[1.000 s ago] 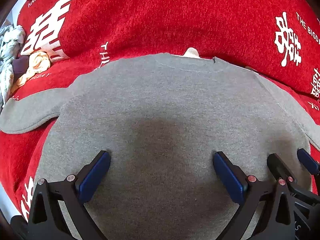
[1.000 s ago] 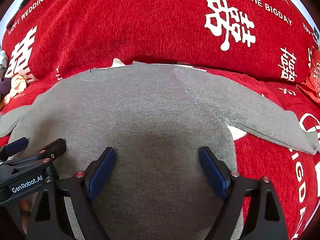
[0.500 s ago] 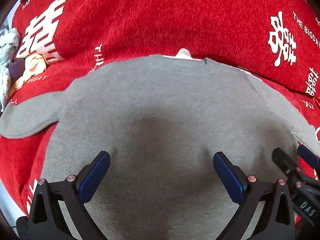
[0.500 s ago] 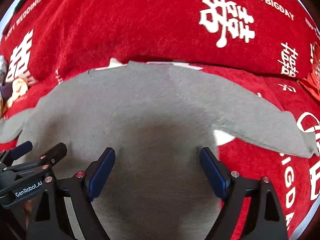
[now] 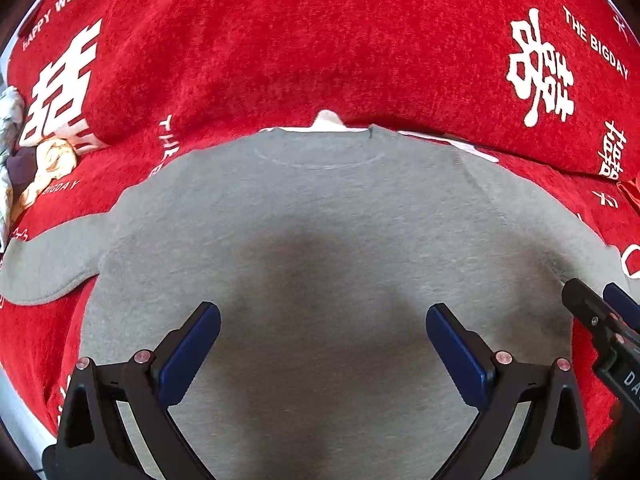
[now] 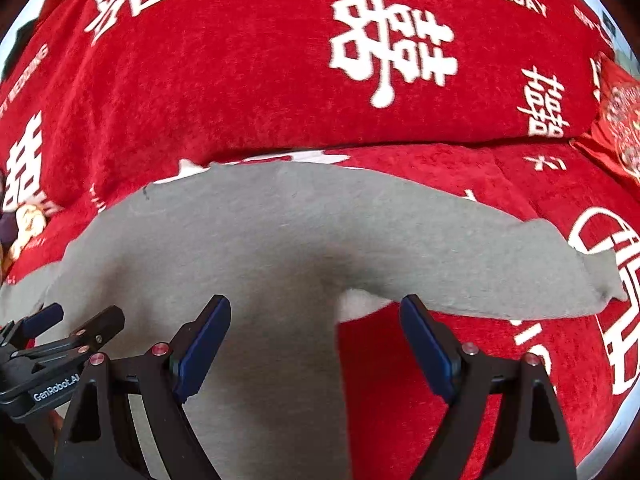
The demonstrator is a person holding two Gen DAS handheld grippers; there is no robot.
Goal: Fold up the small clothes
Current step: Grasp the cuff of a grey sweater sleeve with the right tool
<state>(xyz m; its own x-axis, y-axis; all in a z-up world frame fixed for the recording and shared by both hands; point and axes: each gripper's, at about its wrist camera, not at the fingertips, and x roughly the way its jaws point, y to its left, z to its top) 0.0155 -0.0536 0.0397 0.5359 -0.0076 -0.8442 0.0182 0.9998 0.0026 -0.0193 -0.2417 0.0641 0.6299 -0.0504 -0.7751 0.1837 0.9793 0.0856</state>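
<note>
Red wedding-print blanket (image 5: 320,40) — grey sweater (image 5: 320,220) spread flat, crumpled clothes (image 5: 24,160) aside

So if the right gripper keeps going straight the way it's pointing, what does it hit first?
Most likely the grey sweater: the open right gripper straddles its side edge below the outstretched sleeve, though depth is unclear.
</note>
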